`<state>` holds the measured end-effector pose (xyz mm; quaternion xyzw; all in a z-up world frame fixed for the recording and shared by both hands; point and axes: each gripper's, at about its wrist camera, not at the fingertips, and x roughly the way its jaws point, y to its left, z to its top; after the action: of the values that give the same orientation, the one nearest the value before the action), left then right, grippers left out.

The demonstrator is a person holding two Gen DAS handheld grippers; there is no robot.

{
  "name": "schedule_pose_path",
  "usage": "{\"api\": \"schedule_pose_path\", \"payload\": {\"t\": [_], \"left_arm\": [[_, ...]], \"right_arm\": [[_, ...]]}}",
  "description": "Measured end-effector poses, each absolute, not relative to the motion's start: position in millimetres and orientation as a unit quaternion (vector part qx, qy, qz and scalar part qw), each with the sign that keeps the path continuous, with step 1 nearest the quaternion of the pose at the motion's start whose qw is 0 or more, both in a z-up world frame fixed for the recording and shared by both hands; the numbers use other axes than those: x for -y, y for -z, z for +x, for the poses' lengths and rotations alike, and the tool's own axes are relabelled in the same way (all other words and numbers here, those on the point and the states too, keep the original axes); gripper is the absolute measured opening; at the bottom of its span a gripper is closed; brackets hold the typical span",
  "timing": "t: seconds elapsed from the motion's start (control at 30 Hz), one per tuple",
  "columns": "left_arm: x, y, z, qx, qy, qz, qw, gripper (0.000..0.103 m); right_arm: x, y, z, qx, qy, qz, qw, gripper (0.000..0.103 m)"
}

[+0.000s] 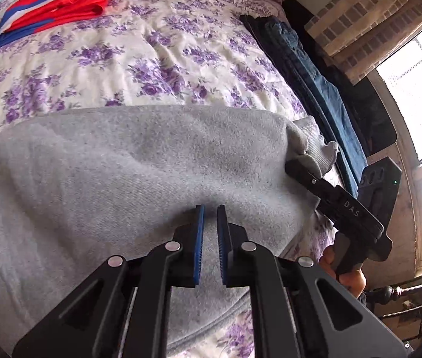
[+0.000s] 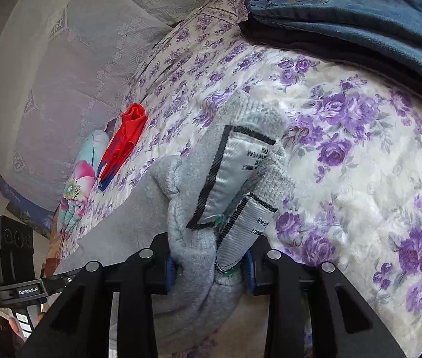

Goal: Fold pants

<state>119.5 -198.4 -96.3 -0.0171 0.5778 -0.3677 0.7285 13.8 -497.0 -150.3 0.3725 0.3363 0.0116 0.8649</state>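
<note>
Two grippers are working the grey sweatpants (image 1: 139,161), which are lying spread across the lower half of the left wrist view on the purple-flowered bedspread (image 1: 157,59). The left gripper (image 1: 209,217) is pinching a thin ridge of the grey fabric, its blue pads nearly together. The right gripper (image 2: 209,265) is clamping a thick bunch of waistband at bottom centre of the right wrist view, sewn-in labels (image 2: 234,176) fanning up out of the jaws.

The risk, I'd say: that left pinch is looking shallow, perhaps one layer only, so a lift could be dragging the top layer off the one beneath and skewing the fold. The right bunch could be slipping out unevenly too.

Readable writing: "DAS" on the right gripper's body at right of the left wrist view, "GenRobot.AI" on the left gripper's body at lower left of the right wrist view. The label print is too small to read
</note>
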Motion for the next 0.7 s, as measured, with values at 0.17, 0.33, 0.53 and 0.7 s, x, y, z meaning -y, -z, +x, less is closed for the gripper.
{"api": "schedule_pose_path", "payload": {"t": [0.17,0.33,0.53,0.7], "left_arm": [[213.6,118.5,114.4,-0.595,0.366,-0.01,0.716,0.008],[211.9,121.0,110.5,-0.591,0.372,-0.011,0.715,0.008],[211.2,120.1,108.0,-0.581,0.378,-0.003,0.721,0.008],[201.1,124.7,112.6,-0.583,0.396,-0.031,0.709,0.008]], "right_arm": [[495.8,151.5,12.5,-0.332,-0.014,0.368,0.869,0.035],[494.1,151.2,11.9,-0.331,-0.012,0.365,0.87,0.035],[490.2,150.0,13.3,-0.336,-0.004,0.361,0.87,0.035],[472.1,123.6,19.0,-0.367,0.049,0.312,0.875,0.034]]}}
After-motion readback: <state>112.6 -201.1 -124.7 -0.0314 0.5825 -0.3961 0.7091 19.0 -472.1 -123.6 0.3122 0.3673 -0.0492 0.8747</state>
